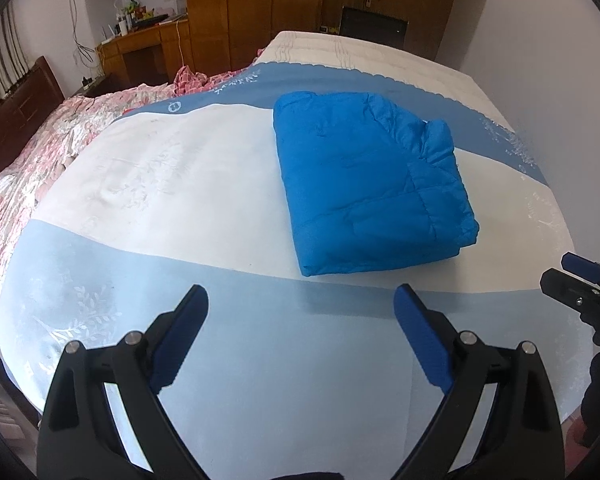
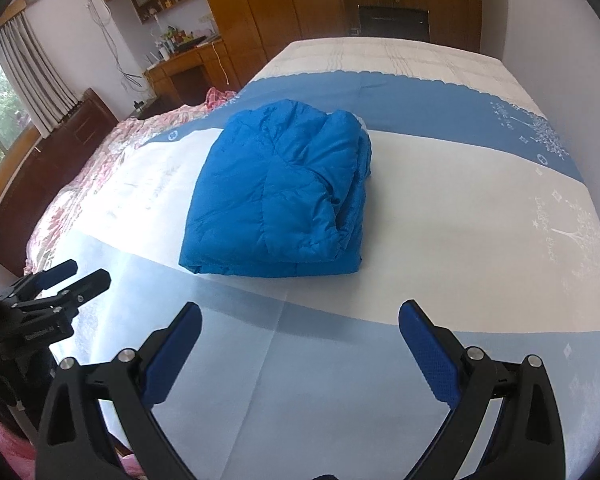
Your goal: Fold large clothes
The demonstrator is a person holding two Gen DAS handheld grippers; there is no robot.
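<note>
A blue puffer jacket (image 1: 370, 182) lies folded into a thick rectangle on the blue-and-white bed sheet (image 1: 172, 184). It also shows in the right wrist view (image 2: 278, 194). My left gripper (image 1: 300, 304) is open and empty, above the sheet's near edge, short of the jacket. My right gripper (image 2: 300, 320) is open and empty, also short of the jacket. Each gripper shows at the edge of the other's view: the right gripper (image 1: 576, 276) at the right edge, the left gripper (image 2: 74, 276) at the left edge.
A pink floral quilt (image 1: 32, 168) is bunched along the left side of the bed. A dark wooden headboard (image 1: 16, 100) stands at the far left. A wooden desk (image 1: 148, 46) and wardrobe (image 1: 252, 8) stand behind. A white wall (image 1: 540, 40) borders the bed's right side.
</note>
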